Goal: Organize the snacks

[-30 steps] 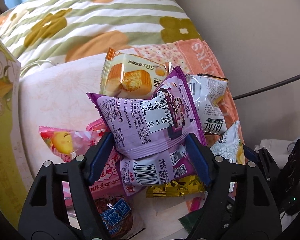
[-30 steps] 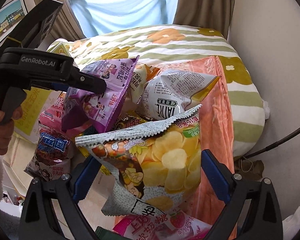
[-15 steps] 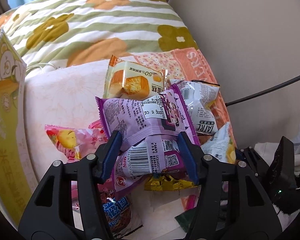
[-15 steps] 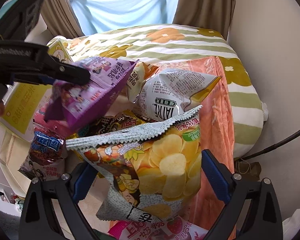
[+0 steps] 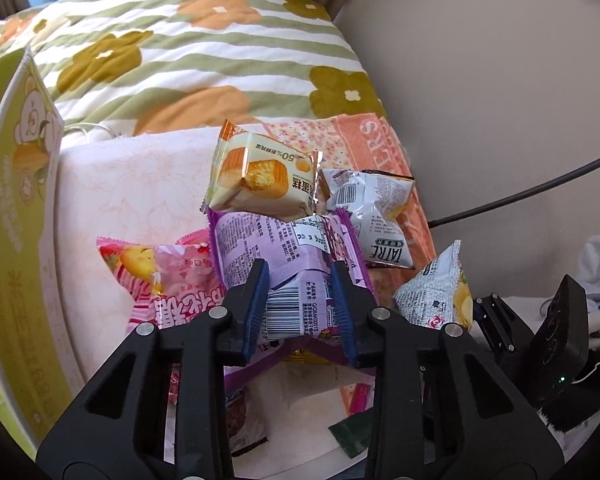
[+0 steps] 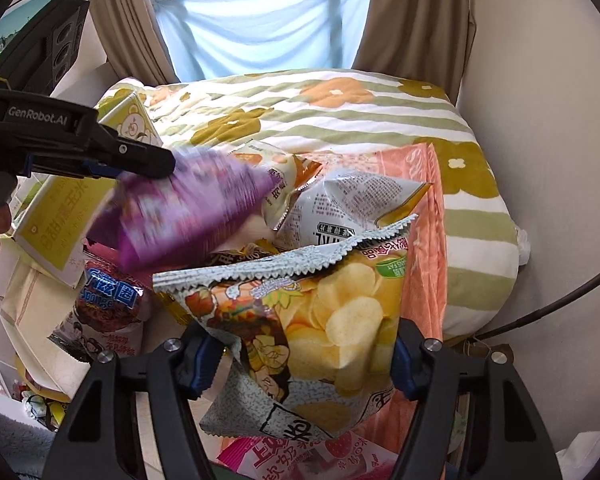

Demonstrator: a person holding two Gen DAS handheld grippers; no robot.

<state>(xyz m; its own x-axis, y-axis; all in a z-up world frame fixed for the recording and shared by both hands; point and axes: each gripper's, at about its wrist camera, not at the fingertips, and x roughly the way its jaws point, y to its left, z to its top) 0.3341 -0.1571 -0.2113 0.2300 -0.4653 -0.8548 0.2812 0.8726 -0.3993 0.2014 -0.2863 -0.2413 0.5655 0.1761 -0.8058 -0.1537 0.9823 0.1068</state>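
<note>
Clamping the purple packet (image 5: 284, 264), the left claw (image 5: 300, 312) grips only soft film; slippage is possible. Right claw (image 6: 300, 356) pinches the chip bag (image 6: 312, 316); over-squeezing may crush contents.

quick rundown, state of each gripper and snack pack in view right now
left gripper: shut on purple snack packet, lifted
right gripper: shut on potato chip bag
orange cake packet: sealed, resting on the pile
white TATRE bag: sealed, lying loose
pink strawberry packet: sealed, lying flat

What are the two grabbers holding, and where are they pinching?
Left gripper pinches the purple snack packet at its barcode end. Right gripper holds the potato chip bag by its lower sides.
</note>
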